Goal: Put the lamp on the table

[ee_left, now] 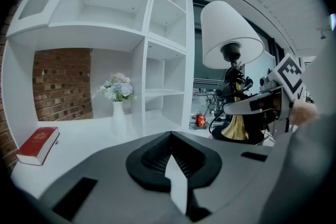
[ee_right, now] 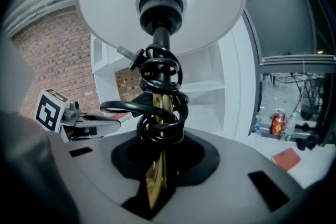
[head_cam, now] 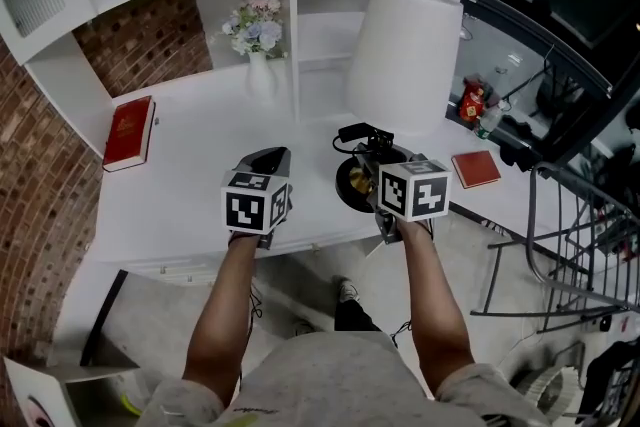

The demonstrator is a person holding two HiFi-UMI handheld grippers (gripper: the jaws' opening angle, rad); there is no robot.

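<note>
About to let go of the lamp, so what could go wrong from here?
1. The lamp's base sits close to the table's front edge; with the big shade up top, it may tip off on release.
2. The black cord coils round the stem just above the right gripper; its jaws could snag it when withdrawing.

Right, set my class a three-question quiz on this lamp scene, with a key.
1. True or false: the right gripper grips the lamp by its shade.
2. Which stands on the table? A. vase B. mug C. clock
3. Fill in: the book by the brick wall is ___.
Key: 1 false, it grips the stem; 2 A; 3 red.
</note>
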